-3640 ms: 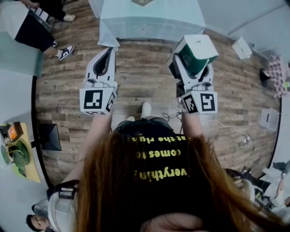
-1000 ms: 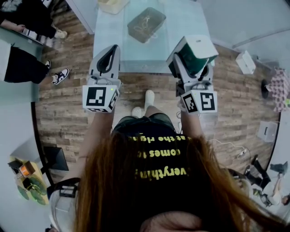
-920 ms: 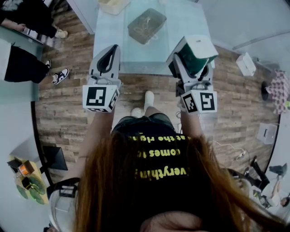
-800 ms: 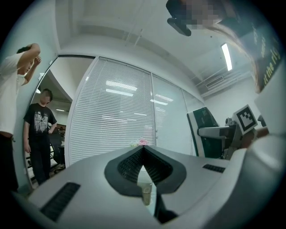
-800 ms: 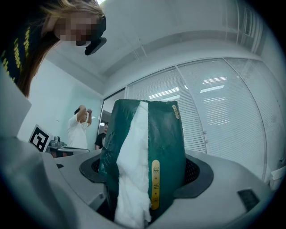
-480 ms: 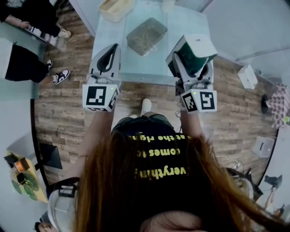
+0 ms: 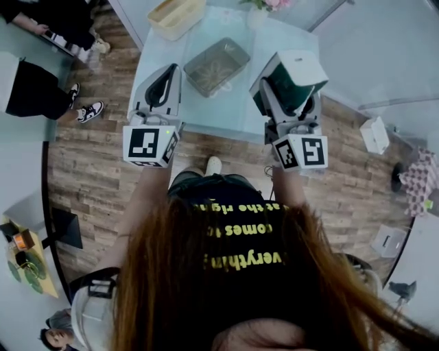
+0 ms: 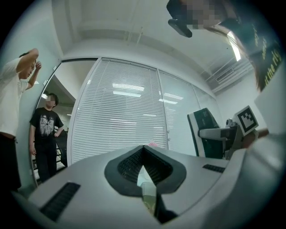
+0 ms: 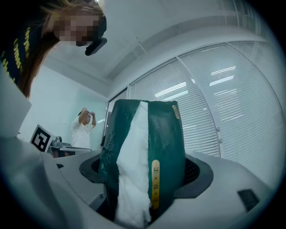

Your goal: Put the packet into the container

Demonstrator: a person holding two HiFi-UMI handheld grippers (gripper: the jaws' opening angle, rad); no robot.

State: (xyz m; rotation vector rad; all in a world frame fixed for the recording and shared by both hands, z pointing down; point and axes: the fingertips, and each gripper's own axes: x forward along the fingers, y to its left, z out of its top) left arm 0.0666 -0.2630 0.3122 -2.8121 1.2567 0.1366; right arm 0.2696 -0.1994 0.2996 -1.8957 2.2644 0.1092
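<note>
My right tongs (image 9: 144,197) are clamped on the packet (image 7: 295,75), and my worry is the grip itself: the jaws pinch only its lower end, so most of it stands tall and free above them. I judge that a quick tilt or swing on the way down could let it lean, twist or slide out before it is over the container (image 7: 216,66). That container sits on the table (image 7: 278,41) ahead of both tongs, between their two lines and closer to the left pair. So the right tongs must carry the packet forward and across, and letting go too soon would land it on the table or on the container's rim. A cream tub (image 7: 177,15) stands further ahead and out to the left of the left tongs (image 7: 162,88), and I could head for that by mistake. The left tongs are closed with nothing between them, only a sliver of light showing at the pads. They are raised beside the route, so a careless crossing could knock the two pairs together. The packet is dark green and soft-looking, with a creased skin. A white fluffy band runs down the side facing the right tongs' camera, with a narrow yellow label strip beside it. Its top looks like a flat white face from above, and I judge it light and squashy, likely to deform under a harder squeeze.
</note>
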